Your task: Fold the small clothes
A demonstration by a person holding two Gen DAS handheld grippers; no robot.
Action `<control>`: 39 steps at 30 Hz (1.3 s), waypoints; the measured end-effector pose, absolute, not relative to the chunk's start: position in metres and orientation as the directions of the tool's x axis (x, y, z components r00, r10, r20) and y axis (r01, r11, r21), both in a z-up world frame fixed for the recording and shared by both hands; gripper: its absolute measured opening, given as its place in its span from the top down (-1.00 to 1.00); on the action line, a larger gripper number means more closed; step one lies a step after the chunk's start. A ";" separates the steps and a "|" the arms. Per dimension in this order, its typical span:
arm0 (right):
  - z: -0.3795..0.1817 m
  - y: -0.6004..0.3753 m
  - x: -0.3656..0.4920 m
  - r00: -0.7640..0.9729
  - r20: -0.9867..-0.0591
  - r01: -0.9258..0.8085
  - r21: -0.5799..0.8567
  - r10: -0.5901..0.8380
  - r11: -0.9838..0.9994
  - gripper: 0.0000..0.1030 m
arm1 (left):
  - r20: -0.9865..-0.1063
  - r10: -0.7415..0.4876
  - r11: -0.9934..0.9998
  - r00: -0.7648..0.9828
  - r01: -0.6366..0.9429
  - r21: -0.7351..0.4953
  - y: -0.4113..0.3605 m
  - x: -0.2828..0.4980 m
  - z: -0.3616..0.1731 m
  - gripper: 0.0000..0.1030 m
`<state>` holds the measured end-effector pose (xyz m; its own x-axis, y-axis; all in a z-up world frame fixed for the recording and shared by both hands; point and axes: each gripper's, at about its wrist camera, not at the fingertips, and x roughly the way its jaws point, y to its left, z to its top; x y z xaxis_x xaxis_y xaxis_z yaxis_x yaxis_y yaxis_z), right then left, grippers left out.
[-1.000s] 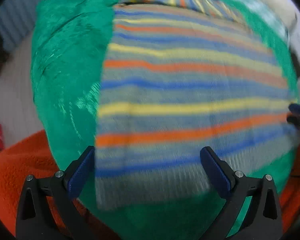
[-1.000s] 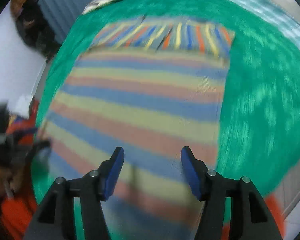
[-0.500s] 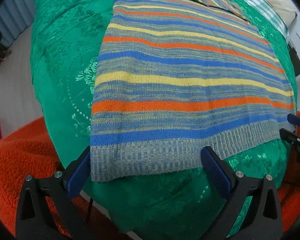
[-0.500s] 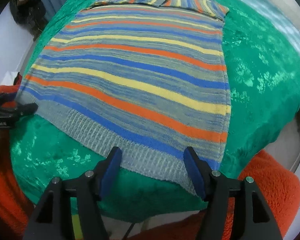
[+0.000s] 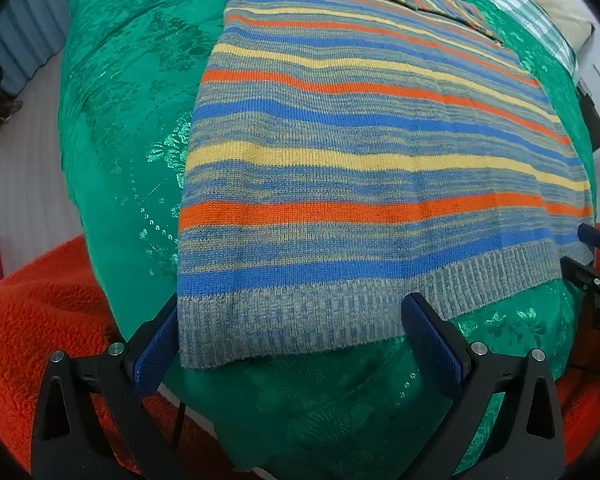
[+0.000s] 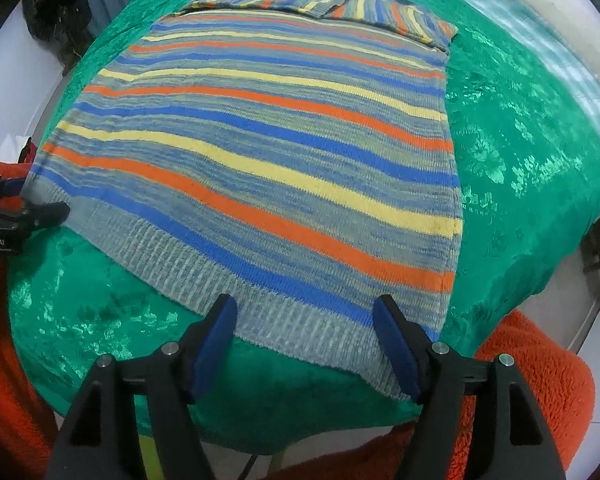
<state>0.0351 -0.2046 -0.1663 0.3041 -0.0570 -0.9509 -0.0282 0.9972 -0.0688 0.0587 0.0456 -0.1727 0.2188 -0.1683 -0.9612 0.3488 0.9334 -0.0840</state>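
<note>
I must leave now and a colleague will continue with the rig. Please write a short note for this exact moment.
Left gripper: fingers open, over the near-left corner of the hem, gripping nothing.
Right gripper: fingers opening, over the near-right part of the hem, nothing pinched.
Striped sweater: lies flat on the green cover, ribbed hem toward you, sleeves folded across the far end.
Done: sweater spread, sleeves tucked in.
Left: probably grasp both hem corners and fold the body toward the far end.

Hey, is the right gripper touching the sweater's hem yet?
Cannot tell. In the right wrist view the opening jaws of the right gripper straddle the sweater hem, pads not pinching, but contact underneath isn't visible.
</note>
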 end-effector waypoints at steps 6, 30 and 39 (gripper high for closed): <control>-0.166 -0.204 0.035 0.305 -0.950 -0.033 -0.082 -0.068 0.996 -0.40 | -0.961 -0.169 0.934 0.220 0.348 -0.084 0.045 0.058 -0.173 -0.99; -0.166 -0.204 0.035 0.309 -0.947 -0.042 -0.101 -0.083 0.994 -0.46 | -0.961 -0.168 0.934 0.221 0.348 -0.084 0.046 0.058 -0.173 -0.99; -0.166 -0.204 0.034 0.309 -0.947 -0.042 -0.102 -0.084 0.994 -0.46 | -0.960 -0.169 0.934 0.223 0.348 -0.083 0.045 0.059 -0.173 -0.99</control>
<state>0.0344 -0.2036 -0.1656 0.3094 -0.0842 -0.9472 -0.0416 0.9939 -0.1019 0.0586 0.0451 -0.1734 0.2230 -0.1688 -0.9601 0.3485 0.9336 -0.0832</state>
